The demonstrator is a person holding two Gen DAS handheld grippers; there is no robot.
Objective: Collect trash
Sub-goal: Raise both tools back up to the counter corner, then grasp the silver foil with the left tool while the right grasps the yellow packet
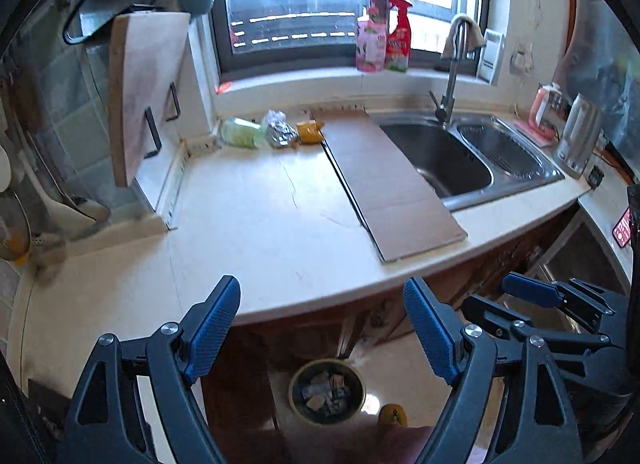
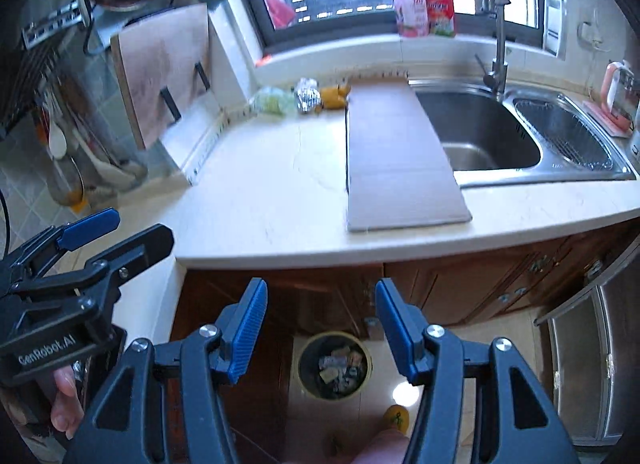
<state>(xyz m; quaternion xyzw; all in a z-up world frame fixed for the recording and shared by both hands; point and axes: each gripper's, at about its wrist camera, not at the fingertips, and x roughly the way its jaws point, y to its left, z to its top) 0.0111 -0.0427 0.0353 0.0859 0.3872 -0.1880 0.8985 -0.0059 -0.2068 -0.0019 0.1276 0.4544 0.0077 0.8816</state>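
Three pieces of trash lie at the back of the counter under the window: a pale green plastic wrapper (image 1: 240, 132) (image 2: 272, 100), a crumpled foil ball (image 1: 282, 131) (image 2: 307, 97) and a yellow-orange wrapper (image 1: 309, 131) (image 2: 334, 97). A flat cardboard sheet (image 1: 384, 179) (image 2: 396, 155) lies beside the sink. A round trash bin (image 1: 327, 390) (image 2: 335, 364) with scraps stands on the floor below the counter edge. My left gripper (image 1: 322, 328) (image 2: 120, 227) is open and empty over the counter's front edge. My right gripper (image 2: 320, 328) (image 1: 500, 294) is open and empty above the bin.
A steel double sink (image 1: 460, 155) (image 2: 520, 131) with a tap is at the right. A cutting board (image 1: 144, 91) leans at the left. Cleaner bottles (image 1: 384, 37) stand on the sill. A kettle (image 1: 578, 139) stands far right. A small yellow object (image 2: 396, 418) lies on the floor.
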